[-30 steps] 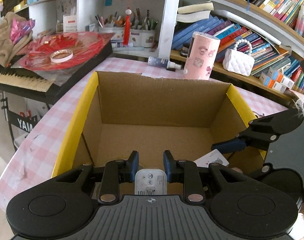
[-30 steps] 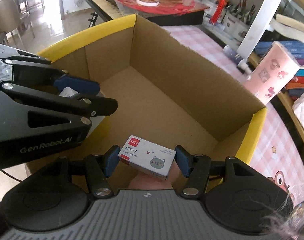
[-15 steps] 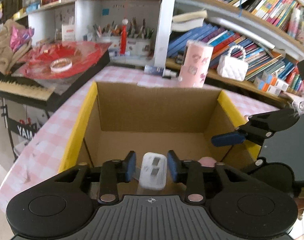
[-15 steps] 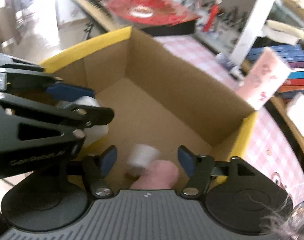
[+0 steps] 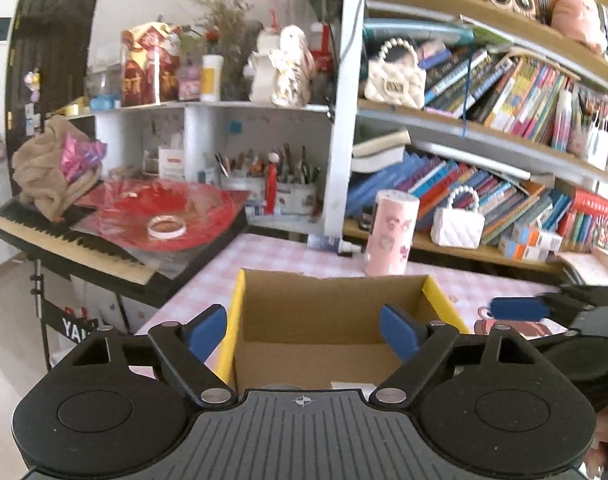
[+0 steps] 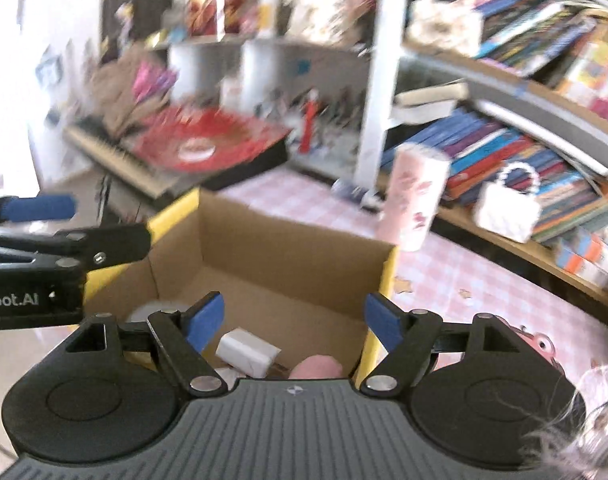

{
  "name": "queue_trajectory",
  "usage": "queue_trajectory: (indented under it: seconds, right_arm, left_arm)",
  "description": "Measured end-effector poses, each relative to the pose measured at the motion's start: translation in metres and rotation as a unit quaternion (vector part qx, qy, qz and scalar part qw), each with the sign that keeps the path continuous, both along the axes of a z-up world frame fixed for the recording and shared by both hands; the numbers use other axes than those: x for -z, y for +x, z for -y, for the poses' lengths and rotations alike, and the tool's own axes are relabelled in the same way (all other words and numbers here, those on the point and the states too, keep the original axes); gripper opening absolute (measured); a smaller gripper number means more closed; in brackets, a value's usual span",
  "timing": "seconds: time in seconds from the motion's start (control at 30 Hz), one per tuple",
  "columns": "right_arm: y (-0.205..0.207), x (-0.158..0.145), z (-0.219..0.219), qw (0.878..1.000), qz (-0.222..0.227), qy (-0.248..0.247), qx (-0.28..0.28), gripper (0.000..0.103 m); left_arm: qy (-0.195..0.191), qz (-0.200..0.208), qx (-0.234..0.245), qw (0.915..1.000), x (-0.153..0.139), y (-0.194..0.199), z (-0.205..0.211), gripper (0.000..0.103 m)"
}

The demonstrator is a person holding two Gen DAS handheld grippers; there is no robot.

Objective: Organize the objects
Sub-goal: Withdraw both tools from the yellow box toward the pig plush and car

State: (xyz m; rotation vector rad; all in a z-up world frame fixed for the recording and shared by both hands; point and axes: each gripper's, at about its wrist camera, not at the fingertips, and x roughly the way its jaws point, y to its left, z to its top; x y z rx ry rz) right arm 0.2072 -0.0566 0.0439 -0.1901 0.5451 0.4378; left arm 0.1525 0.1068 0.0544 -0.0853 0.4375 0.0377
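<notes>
Two handheld grippers hover above an open cardboard box (image 5: 327,312) with yellow-taped side rims, standing on a pink checked surface (image 5: 272,254). The left gripper (image 5: 302,330) is held level and points over the box toward the bookshelves; its blue-padded jaws are spread wide, one pad beyond the box's left rim and the other over its interior near the right wall, with nothing between them. The right gripper (image 6: 294,318), seen through a motion-blurred frame, is likewise raised over the box's near right corner, its jaws wide apart and empty. Beside it, at the left of its view, the left gripper's (image 6: 40,208) jaws reach in from the side. Inside the box, a small white charger (image 6: 246,350) lies tilted on the cardboard floor near the front wall, next to a pale round item (image 6: 152,312) that is too blurred to identify and a pink object (image 6: 317,366) partly hidden by the gripper body. Behind the box, a pink patterned cylinder (image 5: 389,234) stands upright on the surface, close to a white quilted handbag (image 5: 457,226) on the lowest bookshelf.
</notes>
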Motion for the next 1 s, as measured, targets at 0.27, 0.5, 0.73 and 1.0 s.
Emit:
queue_trajectory:
  seconds: [0.27, 0.5, 0.73, 1.0]
  right_arm:
    - [-0.055, 0.003, 0.008, 0.995, 0.037, 0.035, 0.087, 0.081]
    - [-0.108, 0.022, 0.004, 0.990, 0.040, 0.019, 0.131, 0.086]
    - [-0.146, 0.043, 0.000, 0.989, 0.015, -0.024, 0.146, 0.087]
    - [-0.180, 0.058, 0.005, 0.986, -0.017, -0.028, 0.165, 0.087]
  left_arm:
    - [-0.003, 0.000, -0.019, 0.9998, 0.008, -0.044, -0.015, 0.094]
    - [0.024, -0.029, -0.009, 0.9992, 0.026, -0.073, -0.013, 0.096]
    - [0.033, -0.055, -0.006, 0.9979, 0.043, -0.106, -0.009, 0.099]
    - [0.028, -0.086, 0.014, 0.9957, 0.057, -0.133, -0.005, 0.099]
